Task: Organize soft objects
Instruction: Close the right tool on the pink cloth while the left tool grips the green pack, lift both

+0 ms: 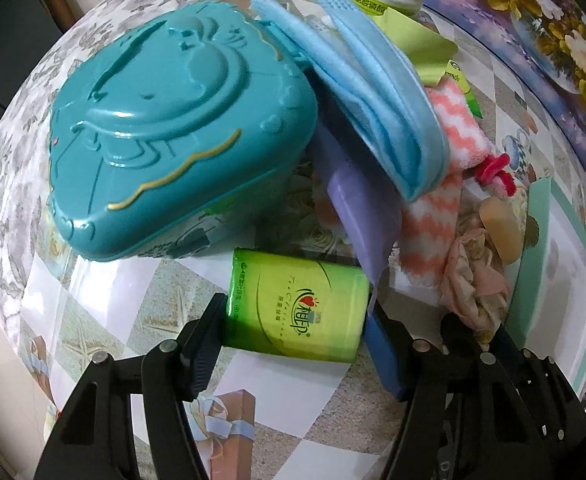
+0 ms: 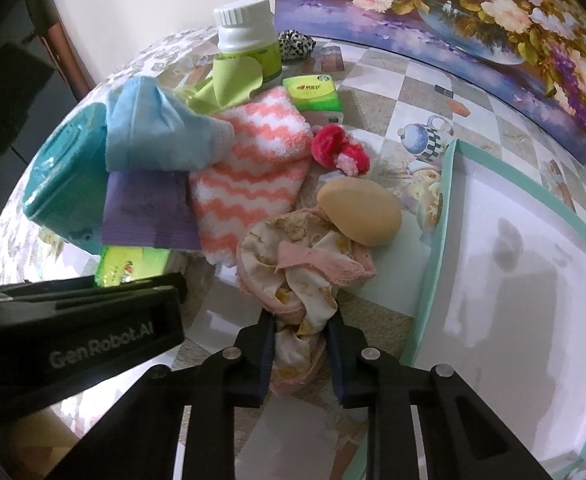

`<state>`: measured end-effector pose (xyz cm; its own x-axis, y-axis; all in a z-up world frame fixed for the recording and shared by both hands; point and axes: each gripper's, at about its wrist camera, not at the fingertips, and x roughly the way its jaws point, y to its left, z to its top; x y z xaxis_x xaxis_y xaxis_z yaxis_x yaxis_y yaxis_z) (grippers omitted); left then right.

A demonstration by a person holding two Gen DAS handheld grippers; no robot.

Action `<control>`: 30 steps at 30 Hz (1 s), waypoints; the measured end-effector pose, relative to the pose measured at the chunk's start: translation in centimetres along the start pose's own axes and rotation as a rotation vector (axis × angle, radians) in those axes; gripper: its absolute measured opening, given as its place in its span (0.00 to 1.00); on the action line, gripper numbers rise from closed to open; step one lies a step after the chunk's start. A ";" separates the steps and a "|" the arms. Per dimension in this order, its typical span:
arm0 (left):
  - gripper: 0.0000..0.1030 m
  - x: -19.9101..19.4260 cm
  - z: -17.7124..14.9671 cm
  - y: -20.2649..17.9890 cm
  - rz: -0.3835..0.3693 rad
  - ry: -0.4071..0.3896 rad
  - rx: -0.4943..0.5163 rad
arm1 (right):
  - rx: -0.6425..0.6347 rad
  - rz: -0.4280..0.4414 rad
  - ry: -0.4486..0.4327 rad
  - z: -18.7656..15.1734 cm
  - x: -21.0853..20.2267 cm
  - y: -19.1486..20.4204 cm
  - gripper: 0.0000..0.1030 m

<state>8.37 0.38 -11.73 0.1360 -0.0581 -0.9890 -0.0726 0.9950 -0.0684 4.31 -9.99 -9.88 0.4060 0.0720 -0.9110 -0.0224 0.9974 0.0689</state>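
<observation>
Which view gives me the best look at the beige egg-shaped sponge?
The right wrist view: the beige sponge shows whole and unblocked, lying against the crumpled pink cloth beside the tray. The left wrist view shows it only small and distorted near the right edge.

Round table [image 1: 105,280] wearing a glossy checked floral oilcloth, large purple flower painting [image 2: 473,32] leaning behind it against a pale plain wall [image 2: 153,12], soft daylight glinting off the cloth

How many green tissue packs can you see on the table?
2. One tissue pack sits between the left claw fingers; another lies behind the striped towel, beside the bottle. More may be hidden under the pile.
</observation>
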 end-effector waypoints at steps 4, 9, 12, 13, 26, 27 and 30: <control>0.65 0.1 0.1 0.3 -0.007 0.007 -0.005 | 0.015 0.013 -0.002 0.1 -0.2 -0.3 0.23; 0.65 -0.1 0.2 0.8 -0.019 0.012 -0.009 | 0.028 0.024 -0.011 0.1 -0.6 -0.6 0.23; 0.65 -0.5 0.3 1.0 -0.029 0.005 -0.007 | 0.042 0.027 -0.022 0.1 -1.2 -0.7 0.23; 0.65 -0.7 0.3 1.0 -0.031 0.001 -0.006 | 0.048 0.029 -0.028 0.2 -1.6 -0.8 0.23; 0.65 -4.6 -0.7 1.5 -0.073 -0.123 0.025 | 0.139 0.074 -0.181 1.4 -7.8 -2.5 0.22; 0.65 -5.0 -0.8 1.5 -0.082 -0.132 0.025 | 0.146 0.076 -0.194 1.5 -8.2 -2.6 0.22; 0.65 -7.0 -1.2 1.2 -0.114 -0.184 0.034 | 0.166 0.077 -0.238 1.6 -9.7 -3.1 0.22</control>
<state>6.15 1.84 -5.02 0.3198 -0.1576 -0.9343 -0.0138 0.9852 -0.1709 1.94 -13.83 -0.55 0.6123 0.1244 -0.7808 0.0798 0.9728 0.2175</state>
